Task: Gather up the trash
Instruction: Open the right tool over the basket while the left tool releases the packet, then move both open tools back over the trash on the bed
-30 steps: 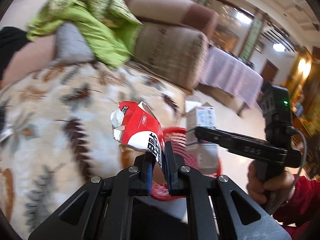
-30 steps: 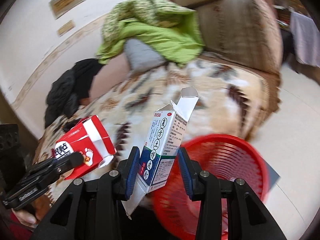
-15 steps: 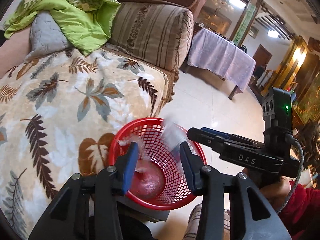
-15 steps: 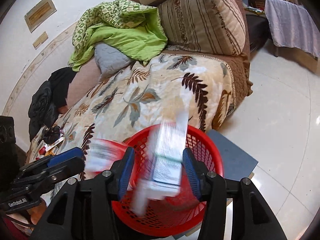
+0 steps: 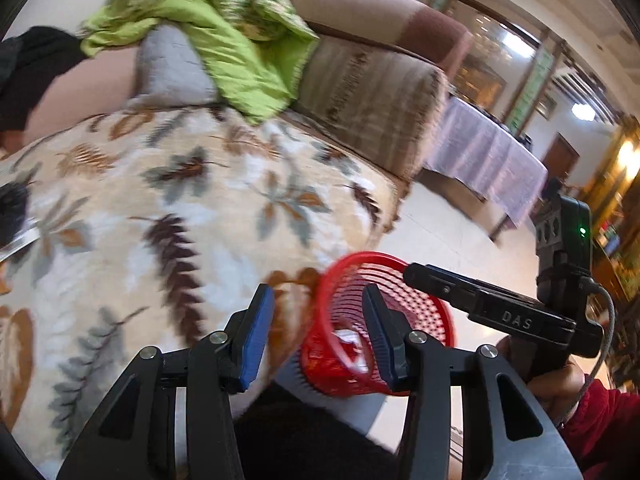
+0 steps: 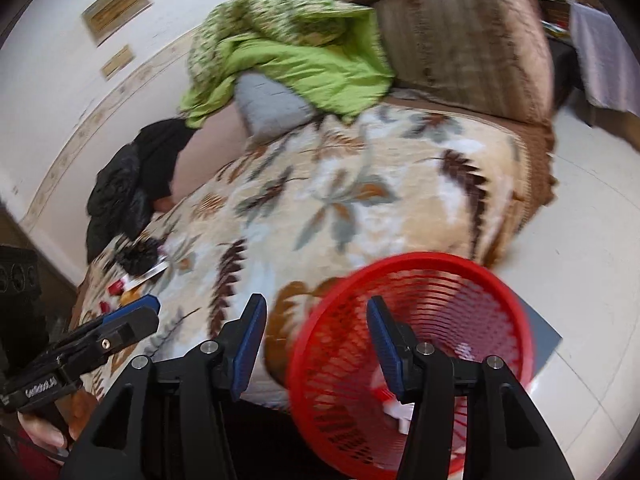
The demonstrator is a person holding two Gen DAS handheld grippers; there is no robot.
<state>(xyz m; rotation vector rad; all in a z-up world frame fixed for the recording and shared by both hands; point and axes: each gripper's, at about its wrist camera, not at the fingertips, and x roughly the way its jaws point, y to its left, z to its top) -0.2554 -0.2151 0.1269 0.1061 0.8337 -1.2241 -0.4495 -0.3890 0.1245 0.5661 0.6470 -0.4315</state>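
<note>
The red mesh basket (image 5: 360, 258) stands on the floor against the sofa's edge. Dropped red and white cartons (image 5: 344, 344) lie in its bottom, also seen as the cartons (image 6: 396, 404) in the right wrist view. My left gripper (image 5: 318, 292) hovers above the basket's near rim, its jaws opening with nothing between them. My right gripper (image 6: 316, 301) hangs over the basket (image 6: 420, 258), jaws likewise opening and empty. Small scraps (image 6: 120, 284) lie on the blanket at the far left.
The sofa carries a leaf-patterned blanket (image 5: 192, 208), a green quilt (image 5: 224, 48), a grey pillow (image 5: 172, 68), a black jacket (image 6: 132, 184) and a striped cushion (image 5: 368, 96). A cloth-covered table (image 5: 492, 160) stands on the pale tiled floor (image 6: 592, 240). A grey mat (image 6: 548, 336) lies under the basket.
A second ago the left gripper held a red and white carton and the right a white box. Both let go, the boxes fell into the basket, and both views tilted back toward the sofa.
</note>
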